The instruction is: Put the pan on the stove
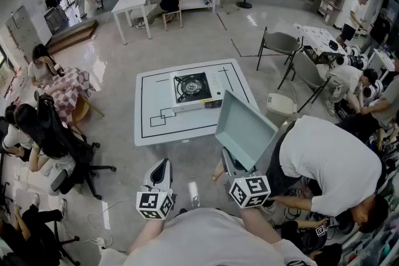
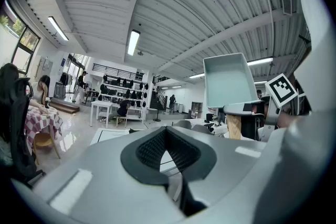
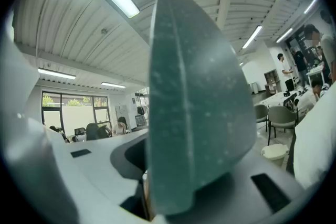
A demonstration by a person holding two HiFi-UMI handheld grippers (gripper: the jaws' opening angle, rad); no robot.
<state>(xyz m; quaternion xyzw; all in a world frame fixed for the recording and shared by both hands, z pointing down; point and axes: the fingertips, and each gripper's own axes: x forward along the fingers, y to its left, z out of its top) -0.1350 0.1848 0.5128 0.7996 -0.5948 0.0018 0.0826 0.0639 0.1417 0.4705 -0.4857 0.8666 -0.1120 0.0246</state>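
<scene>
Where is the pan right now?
In the head view the square pan is held up in the right gripper, right of centre, short of the portable stove on the white table.

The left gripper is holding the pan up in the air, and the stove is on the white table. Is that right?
Not quite. It is the right gripper that holds the pan up in the air, not the left gripper, which holds nothing. The head view shows this. The stove is on the white table.
</scene>
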